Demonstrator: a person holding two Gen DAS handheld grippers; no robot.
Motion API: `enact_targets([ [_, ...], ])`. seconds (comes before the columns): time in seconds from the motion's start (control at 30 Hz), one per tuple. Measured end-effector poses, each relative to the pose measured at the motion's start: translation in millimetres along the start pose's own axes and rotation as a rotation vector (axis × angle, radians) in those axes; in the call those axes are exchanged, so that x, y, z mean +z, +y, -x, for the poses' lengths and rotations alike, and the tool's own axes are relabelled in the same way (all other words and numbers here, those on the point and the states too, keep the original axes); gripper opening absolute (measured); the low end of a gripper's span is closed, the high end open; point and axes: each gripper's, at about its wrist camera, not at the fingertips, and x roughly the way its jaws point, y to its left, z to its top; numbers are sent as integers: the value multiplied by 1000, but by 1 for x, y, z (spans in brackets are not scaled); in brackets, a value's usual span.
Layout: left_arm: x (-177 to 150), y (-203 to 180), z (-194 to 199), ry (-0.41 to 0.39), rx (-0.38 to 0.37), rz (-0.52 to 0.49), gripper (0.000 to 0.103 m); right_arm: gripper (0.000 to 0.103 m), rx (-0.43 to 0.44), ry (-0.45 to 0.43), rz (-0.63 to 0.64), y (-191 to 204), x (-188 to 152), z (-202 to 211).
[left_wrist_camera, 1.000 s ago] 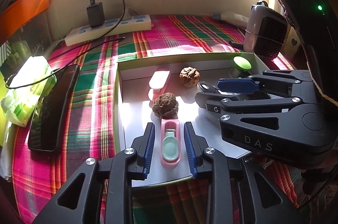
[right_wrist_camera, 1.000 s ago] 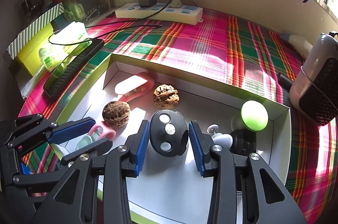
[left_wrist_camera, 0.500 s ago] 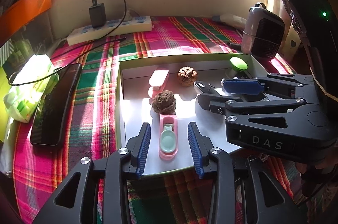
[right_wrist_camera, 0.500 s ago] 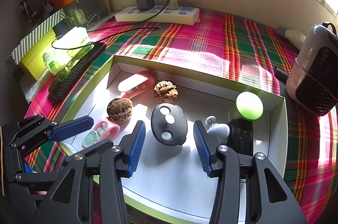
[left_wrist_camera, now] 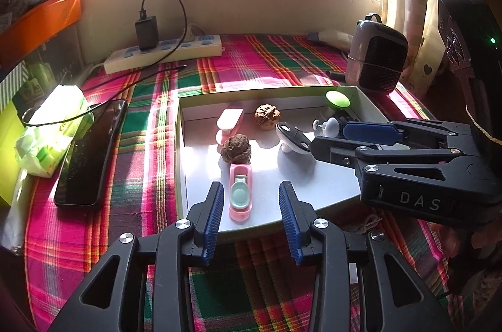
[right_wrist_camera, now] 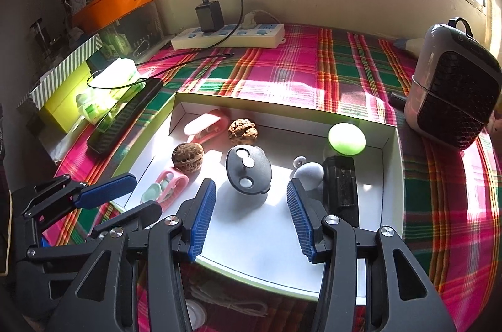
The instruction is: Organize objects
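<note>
A shallow white box with a green rim lies on the plaid cloth. In it lie a pink case with a mint part, a pink-and-white case, two walnuts, a black remote with white buttons, a green ball, a white knob and a black block. My left gripper is open and empty, just behind the pink case. My right gripper is open and empty, behind the remote.
A black phone and a green tissue pack lie left of the box. A power strip with a charger lies at the back wall. A small heater stands at the right. Boxes are stacked at the far left.
Both grippers have opened wider and pulled back toward the box's near edge. The pink case and the remote stay lying in the box, free of the fingers.
</note>
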Motion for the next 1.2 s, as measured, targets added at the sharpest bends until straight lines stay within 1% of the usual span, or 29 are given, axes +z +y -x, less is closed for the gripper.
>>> enact_targets([
  [0.43, -14, -10, 20, -14, -28, -6, 35, 49, -32, -52, -13, -5, -24, 32],
  [0.57, -21, -11, 26, -13, -36, -1, 35, 49, -29, -69, -20, -6, -33, 42],
  [0.77, -33, -19, 30, 1, -86, -12, 35, 49, -32, -82, -30, -7, -47, 50],
  [0.9, -40, -26, 29, 19, -132, -19, 35, 49, -54, -91, -13, -4, -56, 54],
  [1.03, -46, -34, 27, 36, -155, -30, 35, 49, -70, -115, -17, -5, -63, 61],
  [1.2, -48, -44, 22, 50, -181, -47, 36, 49, -74, -113, -37, -10, -71, 63],
])
